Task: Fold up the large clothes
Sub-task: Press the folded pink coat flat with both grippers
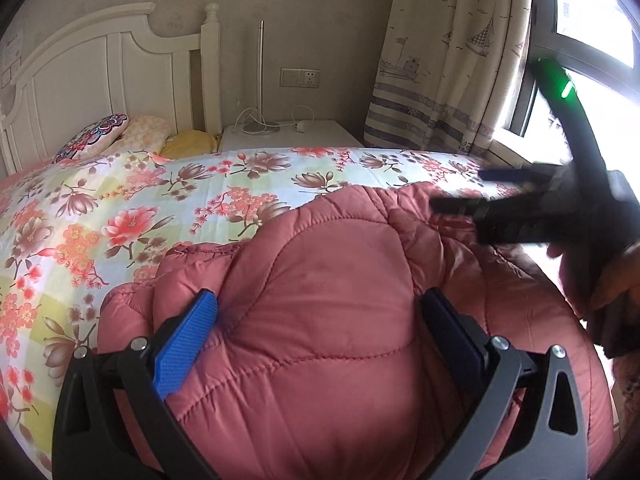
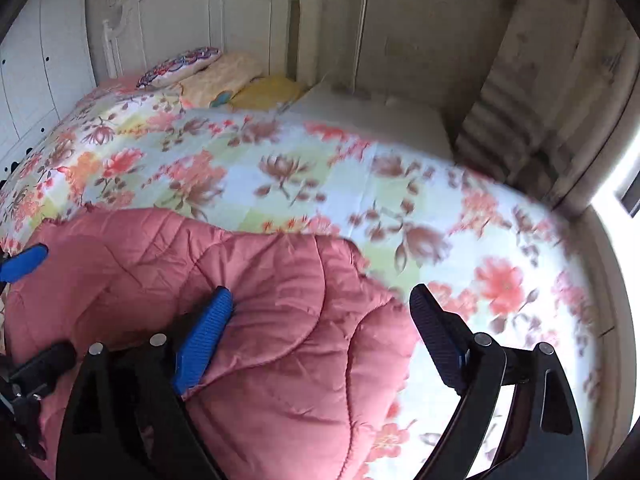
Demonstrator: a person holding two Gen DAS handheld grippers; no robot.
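A pink quilted jacket (image 1: pixel 320 280) lies bunched on the floral bedsheet (image 1: pixel 120 208). My left gripper (image 1: pixel 320 300) has a thick puffy fold of it bulging between its blue pads, which press into the fabric from both sides. In the right wrist view the jacket (image 2: pixel 280 320) fills the lower left. My right gripper (image 2: pixel 320 292) stands open over the jacket's right edge: its left pad rests against the fabric, and its right pad hangs over the bare sheet. The right gripper (image 1: pixel 460 190) also shows blurred above the jacket's far right. A blue finger (image 2: pixel 24 260) of the left gripper shows at the left edge.
Several pillows (image 1: pixel 120 136) lie against the white headboard (image 1: pixel 100 60). A white nightstand (image 1: pixel 292 136) with a lamp and cable stands beside the bed. A patterned curtain (image 1: pixel 452 60) and a bright window (image 1: pixel 592 12) are on the right. A hand (image 1: pixel 580 272) holds the right gripper.
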